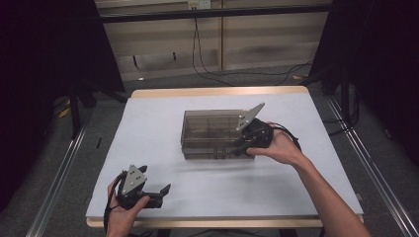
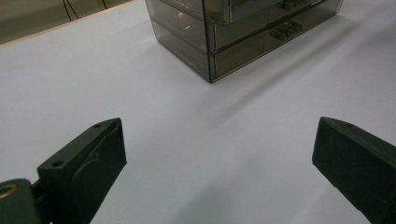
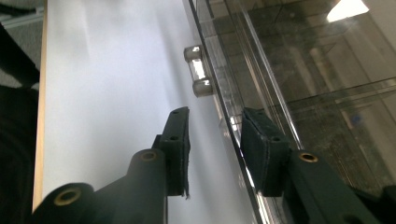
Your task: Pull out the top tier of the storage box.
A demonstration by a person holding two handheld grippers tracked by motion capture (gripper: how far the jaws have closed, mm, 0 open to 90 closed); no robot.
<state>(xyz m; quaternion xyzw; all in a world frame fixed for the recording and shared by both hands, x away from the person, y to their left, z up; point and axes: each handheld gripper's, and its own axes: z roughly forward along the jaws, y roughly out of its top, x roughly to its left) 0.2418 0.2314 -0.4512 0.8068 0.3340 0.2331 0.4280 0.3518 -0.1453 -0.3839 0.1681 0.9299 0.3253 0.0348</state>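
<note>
On the white table (image 1: 148, 128) sits one smoky clear plastic box (image 1: 212, 133), long axis running left-right, latches facing the person. Two grippers: the right gripper (image 3: 212, 140) straddles its front lid edge, jaws part-spread, not clamped; the left gripper (image 1: 155, 190) rests spread wide, well apart.

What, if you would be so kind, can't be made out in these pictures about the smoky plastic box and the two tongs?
- Box contents: high view, too small and dim behind tinted walls.
- Box far right end: left gripper view, cut off by the top edge.
- Right tongs grip: right gripper view, glare blurs what sits in the gap.
- Right tongs' tips: high view, hidden behind the hand and the tongs' own body.
</note>
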